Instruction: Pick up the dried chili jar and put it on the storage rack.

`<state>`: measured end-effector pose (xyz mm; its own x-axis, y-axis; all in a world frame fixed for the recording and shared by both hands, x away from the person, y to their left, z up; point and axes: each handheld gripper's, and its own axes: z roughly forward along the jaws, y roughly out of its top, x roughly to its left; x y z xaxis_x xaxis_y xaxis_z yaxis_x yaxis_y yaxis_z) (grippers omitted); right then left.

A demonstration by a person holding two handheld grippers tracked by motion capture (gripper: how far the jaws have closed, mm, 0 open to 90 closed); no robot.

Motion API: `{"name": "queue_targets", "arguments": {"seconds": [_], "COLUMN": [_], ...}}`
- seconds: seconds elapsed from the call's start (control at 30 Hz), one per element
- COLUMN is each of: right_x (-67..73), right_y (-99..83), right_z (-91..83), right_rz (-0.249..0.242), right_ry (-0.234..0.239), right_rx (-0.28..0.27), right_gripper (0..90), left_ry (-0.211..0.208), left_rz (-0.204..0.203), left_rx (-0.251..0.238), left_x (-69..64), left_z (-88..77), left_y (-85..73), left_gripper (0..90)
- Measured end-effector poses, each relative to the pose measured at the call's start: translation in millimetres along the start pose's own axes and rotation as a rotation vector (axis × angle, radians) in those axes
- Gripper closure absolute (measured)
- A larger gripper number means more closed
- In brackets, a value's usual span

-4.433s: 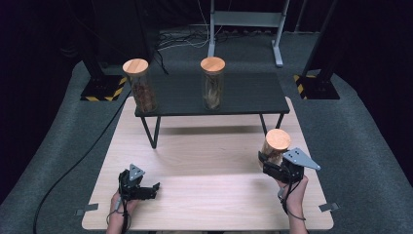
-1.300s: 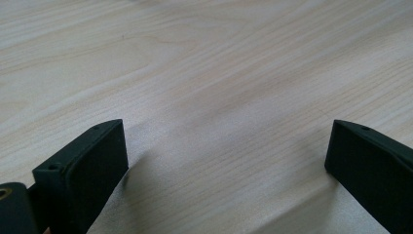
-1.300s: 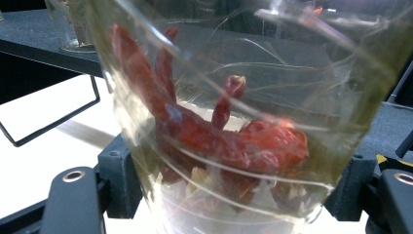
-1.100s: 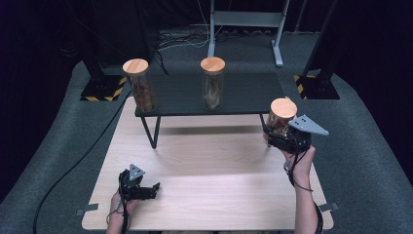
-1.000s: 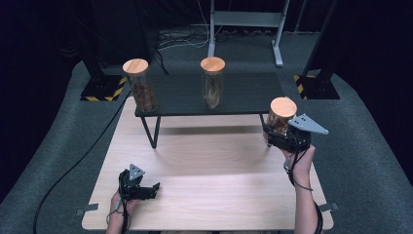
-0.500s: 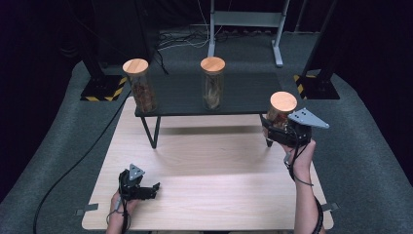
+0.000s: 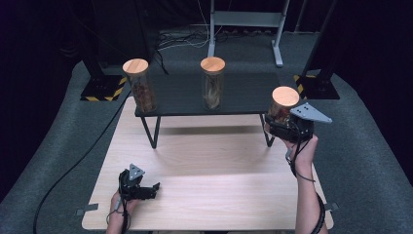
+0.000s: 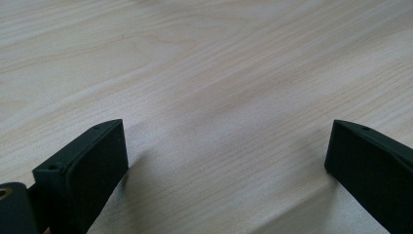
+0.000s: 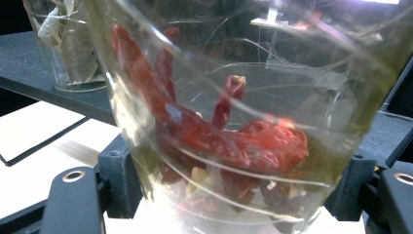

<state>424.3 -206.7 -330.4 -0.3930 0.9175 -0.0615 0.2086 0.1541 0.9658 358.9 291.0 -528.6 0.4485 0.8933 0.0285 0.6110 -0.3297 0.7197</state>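
Observation:
My right gripper (image 7: 281, 127) is shut on a glass jar of dried red chillies (image 7: 282, 106) with a wooden lid, held in the air at the right end of the black shelf (image 7: 185, 97). In the right gripper view the chilli jar (image 9: 234, 126) sits tight between both black jaws, slightly tilted. Two more wooden-lidded jars stand on the shelf: one at the left end (image 7: 140, 85) and one in the middle (image 7: 213, 83). My left gripper (image 7: 148, 190) rests low over the wooden table (image 7: 209, 165) near its front left, open, with bare wood between its fingers (image 8: 83, 170).
The low black shelf stands on thin legs (image 7: 156, 131) at the table's far side. A jar of pale leaves (image 9: 68, 44) stands on the shelf left of the held jar. Black stands (image 7: 102, 87) and cables (image 7: 73, 165) lie on the grey floor around the table.
My right gripper has carried the chilli jar from the table's right front up and away to the shelf's right end, moving only slightly in the last second. The left gripper has stayed still.

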Motion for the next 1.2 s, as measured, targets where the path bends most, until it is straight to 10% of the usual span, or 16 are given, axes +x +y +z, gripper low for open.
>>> {"name": "queue_targets", "arguments": {"seconds": [1.2], "right_x": [-11.2], "right_y": [34.5], "right_z": [12.4], "right_rz": [0.014], "right_ry": [-0.023], "right_rx": [-0.008], "right_gripper": [24.3], "left_ry": [0.0], "left_rz": [0.0], "left_rx": [0.0], "left_x": [-0.1], "left_z": [-0.1], "left_y": [0.0], "left_gripper": [1.3]}}
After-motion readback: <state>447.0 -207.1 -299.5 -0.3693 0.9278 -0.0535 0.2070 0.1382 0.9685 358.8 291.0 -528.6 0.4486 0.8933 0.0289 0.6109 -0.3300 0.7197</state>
